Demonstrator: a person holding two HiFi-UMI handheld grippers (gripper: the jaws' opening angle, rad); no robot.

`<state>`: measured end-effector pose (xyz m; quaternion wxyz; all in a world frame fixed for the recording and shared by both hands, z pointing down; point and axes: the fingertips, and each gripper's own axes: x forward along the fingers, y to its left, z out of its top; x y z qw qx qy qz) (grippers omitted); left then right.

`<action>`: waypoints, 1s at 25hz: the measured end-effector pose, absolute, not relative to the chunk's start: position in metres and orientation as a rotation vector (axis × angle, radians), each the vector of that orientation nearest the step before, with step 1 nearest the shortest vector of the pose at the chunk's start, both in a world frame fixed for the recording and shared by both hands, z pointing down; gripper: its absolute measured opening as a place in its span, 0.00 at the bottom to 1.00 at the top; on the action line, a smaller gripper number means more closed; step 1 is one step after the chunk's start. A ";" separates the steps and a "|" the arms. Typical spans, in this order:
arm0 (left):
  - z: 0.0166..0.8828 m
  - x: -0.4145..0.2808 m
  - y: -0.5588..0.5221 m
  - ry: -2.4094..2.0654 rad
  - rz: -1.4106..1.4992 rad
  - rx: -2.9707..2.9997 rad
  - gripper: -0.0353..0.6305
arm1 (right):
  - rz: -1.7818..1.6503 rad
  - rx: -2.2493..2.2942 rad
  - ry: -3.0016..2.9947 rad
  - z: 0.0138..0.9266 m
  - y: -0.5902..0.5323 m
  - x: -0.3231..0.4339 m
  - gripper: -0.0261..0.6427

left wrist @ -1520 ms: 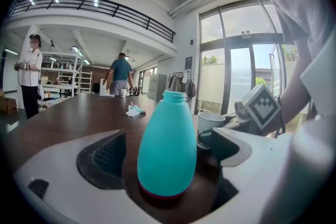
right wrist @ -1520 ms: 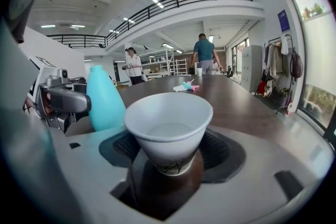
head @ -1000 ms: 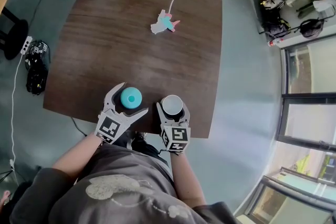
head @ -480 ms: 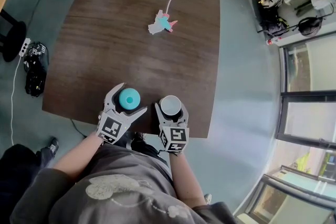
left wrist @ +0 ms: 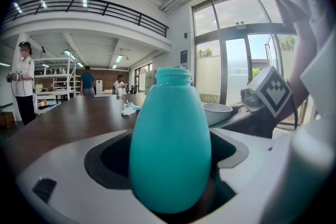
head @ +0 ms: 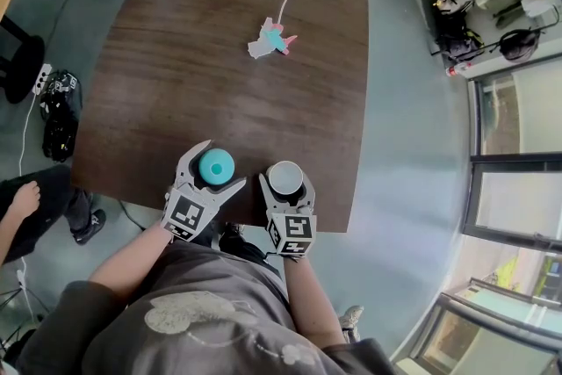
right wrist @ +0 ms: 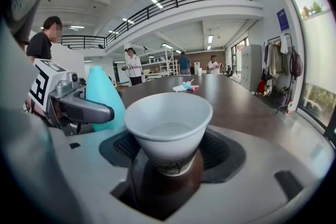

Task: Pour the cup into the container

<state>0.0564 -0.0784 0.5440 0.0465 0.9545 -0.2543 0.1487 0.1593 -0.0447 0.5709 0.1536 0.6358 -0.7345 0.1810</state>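
A teal bottle (head: 217, 164) stands near the front edge of the dark wooden table (head: 219, 57). It is between the jaws of my left gripper (head: 224, 163), which are closing; a small gap still shows beside it. In the left gripper view the bottle (left wrist: 170, 144) fills the middle, upright with its neck open. To its right stands a white paper cup (head: 286, 177), and my right gripper (head: 286, 180) hugs it with both fingers against its sides. The right gripper view shows the cup (right wrist: 168, 123) upright with clear liquid inside, and the bottle (right wrist: 102, 94) to its left.
A small pink, teal and white paper toy (head: 270, 38) lies far out on the table. The table's front edge runs just under both grippers. On the floor to the left are a black stool (head: 18, 57) and a tangle of cables (head: 60, 110); a bystander (head: 35, 211) stands nearby.
The left jaws have drawn in slightly around the bottle. A bystander at the lower left has shifted along the floor. Bottle, cup and right gripper stay where they were.
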 end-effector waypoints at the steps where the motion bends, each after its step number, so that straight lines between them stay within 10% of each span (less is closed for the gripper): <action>1: 0.544 0.056 -0.079 -0.782 0.451 2.911 0.72 | 0.520 1.823 -2.105 0.571 -0.045 0.160 0.52; 25: 0.543 0.055 -0.083 -0.794 0.424 2.888 0.67 | 0.433 1.721 -2.227 0.501 -0.054 0.153 0.51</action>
